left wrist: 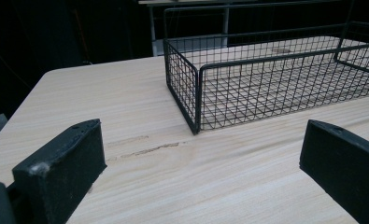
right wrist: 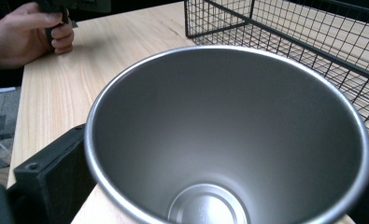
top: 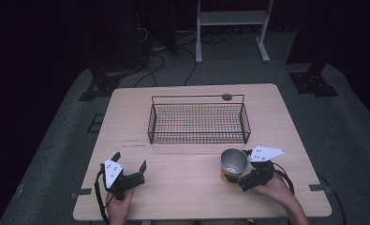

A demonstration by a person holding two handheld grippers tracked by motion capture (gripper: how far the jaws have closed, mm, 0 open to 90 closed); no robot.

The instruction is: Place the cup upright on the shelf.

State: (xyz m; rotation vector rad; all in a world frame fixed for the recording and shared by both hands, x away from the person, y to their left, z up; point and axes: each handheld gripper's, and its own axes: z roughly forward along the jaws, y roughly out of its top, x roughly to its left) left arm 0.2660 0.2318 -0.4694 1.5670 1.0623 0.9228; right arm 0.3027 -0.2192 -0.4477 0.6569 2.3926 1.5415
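A steel cup [top: 233, 164] with a yellow-brown lower band stands upright at the table's front right, just in front of the wire basket [top: 196, 139]. My right gripper [top: 238, 168] is shut on the cup. In the right gripper view the cup's open mouth [right wrist: 229, 135] sits between the jaws, and its inside holds nothing. The left jaw presses its side; the cup hides the other jaw. My left gripper [top: 129, 161] rests open at the front left with bare wood between its jaws [left wrist: 203, 154]. The basket's near corner [left wrist: 198, 93] lies ahead of it.
The wooden table [top: 187, 192] has a small dark round spot [top: 226, 97] behind the basket. The basket [right wrist: 266, 28] has nothing in it. A hand [right wrist: 28, 35] on the other gripper shows far off. A white frame [top: 232, 18] and cables lie on the floor beyond.
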